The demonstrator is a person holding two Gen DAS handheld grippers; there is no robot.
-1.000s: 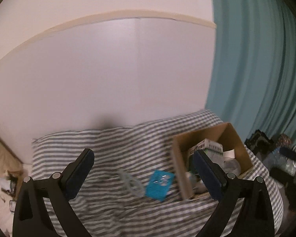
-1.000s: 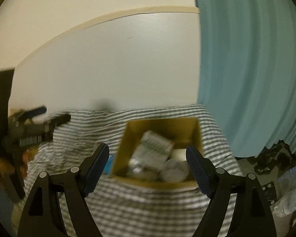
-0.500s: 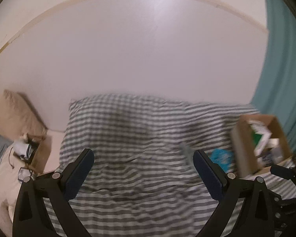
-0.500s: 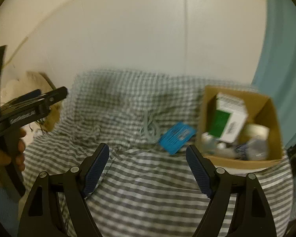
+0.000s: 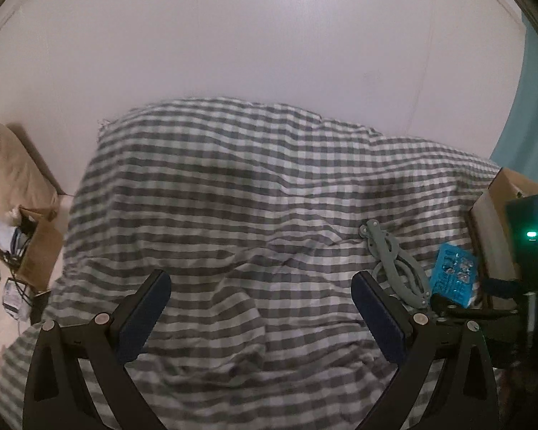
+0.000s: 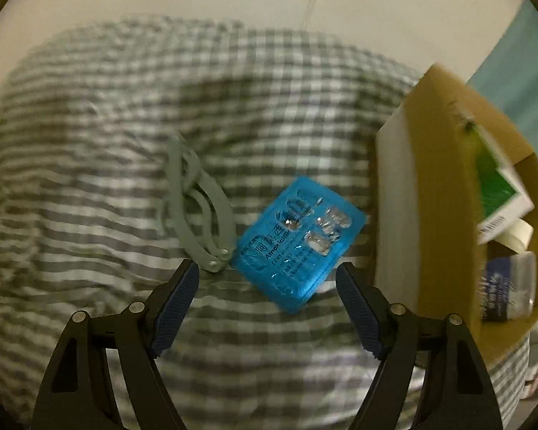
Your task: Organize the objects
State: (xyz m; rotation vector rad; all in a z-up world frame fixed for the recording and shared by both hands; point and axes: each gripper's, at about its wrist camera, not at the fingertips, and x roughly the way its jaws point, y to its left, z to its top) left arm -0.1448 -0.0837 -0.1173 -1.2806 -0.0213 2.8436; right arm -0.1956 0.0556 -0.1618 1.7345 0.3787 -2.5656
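Observation:
A blue blister pack of tablets [image 6: 297, 240] lies on the grey-and-white checked bedcover [image 6: 89, 114], just beyond my open, empty right gripper [image 6: 267, 276]. A grey plastic folding clip [image 6: 197, 208] lies to its left, touching it. A cardboard box [image 6: 434, 186] with cartons and bottles stands to the right. In the left wrist view the blister pack [image 5: 453, 279], the clip [image 5: 394, 261] and the box [image 5: 491, 222] sit at far right. My left gripper [image 5: 260, 294] is open and empty over bare bedcover [image 5: 233, 197].
A white wall [image 5: 269, 36] runs behind the bed and a teal curtain [image 6: 520, 71] hangs at right. A tan pillow [image 5: 7, 172] and a small cardboard box of clutter [image 5: 36, 251] sit at the bed's left side. The right gripper's body [image 5: 527, 251] shows at the left view's right edge.
Both grippers have swung left and down toward the bed. The right gripper has moved from over the box to close in front of the blister pack. Both stay open.

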